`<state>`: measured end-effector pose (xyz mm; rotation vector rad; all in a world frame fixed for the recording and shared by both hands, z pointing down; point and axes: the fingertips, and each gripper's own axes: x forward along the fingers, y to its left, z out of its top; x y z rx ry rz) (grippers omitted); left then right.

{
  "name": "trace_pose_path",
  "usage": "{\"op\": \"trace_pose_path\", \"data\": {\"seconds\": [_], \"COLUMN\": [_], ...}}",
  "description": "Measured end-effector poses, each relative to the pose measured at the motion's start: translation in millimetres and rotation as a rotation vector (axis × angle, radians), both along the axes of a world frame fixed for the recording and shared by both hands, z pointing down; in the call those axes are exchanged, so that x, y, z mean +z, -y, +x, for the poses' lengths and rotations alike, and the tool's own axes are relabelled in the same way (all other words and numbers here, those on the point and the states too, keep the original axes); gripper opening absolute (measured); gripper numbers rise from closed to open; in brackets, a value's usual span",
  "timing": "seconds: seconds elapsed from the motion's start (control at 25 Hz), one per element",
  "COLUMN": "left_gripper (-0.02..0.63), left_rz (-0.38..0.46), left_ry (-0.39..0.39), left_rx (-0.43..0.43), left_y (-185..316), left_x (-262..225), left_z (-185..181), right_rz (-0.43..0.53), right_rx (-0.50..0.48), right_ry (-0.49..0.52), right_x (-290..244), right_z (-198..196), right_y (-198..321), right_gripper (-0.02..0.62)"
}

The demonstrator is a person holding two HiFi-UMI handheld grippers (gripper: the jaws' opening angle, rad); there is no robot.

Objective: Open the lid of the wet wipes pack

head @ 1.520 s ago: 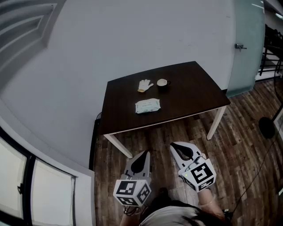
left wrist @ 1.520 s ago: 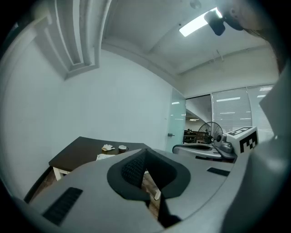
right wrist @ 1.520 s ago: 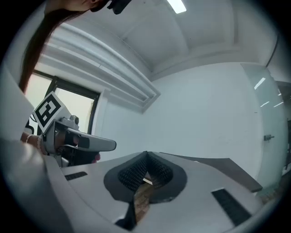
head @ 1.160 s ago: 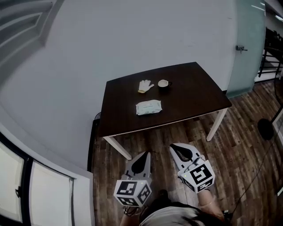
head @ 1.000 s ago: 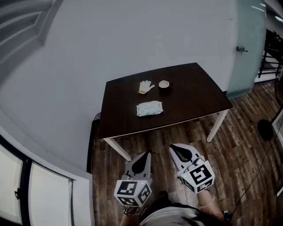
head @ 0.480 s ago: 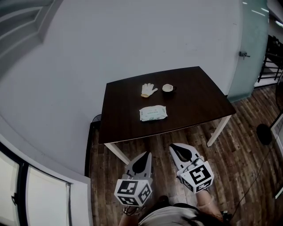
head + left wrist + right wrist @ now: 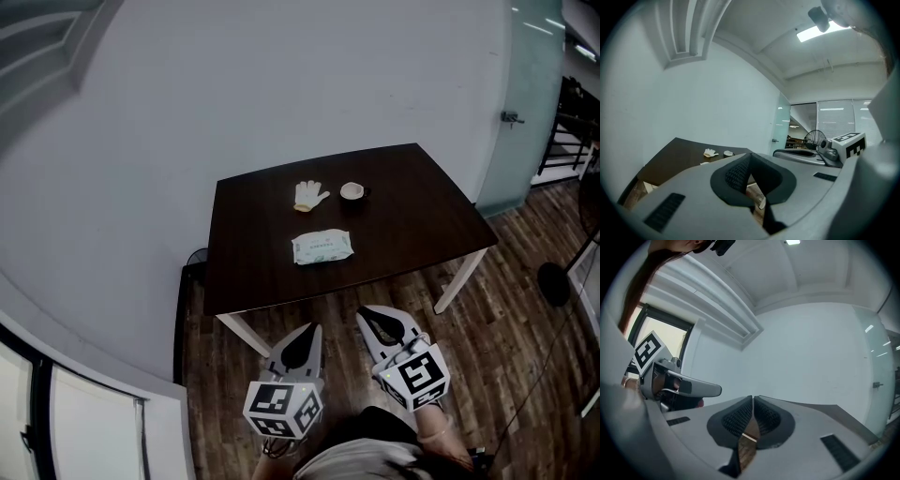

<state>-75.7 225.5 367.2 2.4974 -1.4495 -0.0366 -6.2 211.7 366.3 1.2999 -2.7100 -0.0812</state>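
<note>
Both shut and empty, left gripper and right gripper short of the desk, with pack flat mid-desk, 12 o'clock from the left, 11 o'clock from the right, long axis 9-to-3, about equally near either.

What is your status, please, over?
Shut and empty: left gripper, right gripper, short of the table. Untouched: wet wipes pack. Beyond it glove, cup; nothing blocking.

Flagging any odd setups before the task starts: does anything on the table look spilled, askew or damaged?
Nothing stands out. The wipes pack lies flat on the table, with a glove and an upright cup behind it, nothing spilled. The left gripper and right gripper are shut and empty, short of the table.
</note>
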Motion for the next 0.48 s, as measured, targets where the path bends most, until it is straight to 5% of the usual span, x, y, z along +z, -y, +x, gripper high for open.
{"op": "trace_pose_path", "data": {"seconds": [0.48], "left_gripper": [0.014], "left_rz": [-0.022], "left_ry": [-0.011], "left_rx": [0.012], "left_y": [40.0], "left_x": [12.3], "left_z": [3.1], "right_rz": [-0.013], "right_rx": [-0.004], "right_ry": [-0.031], "right_x": [11.1], "right_z": [-0.1], "right_y": [43.5], "right_gripper": [0.005]}}
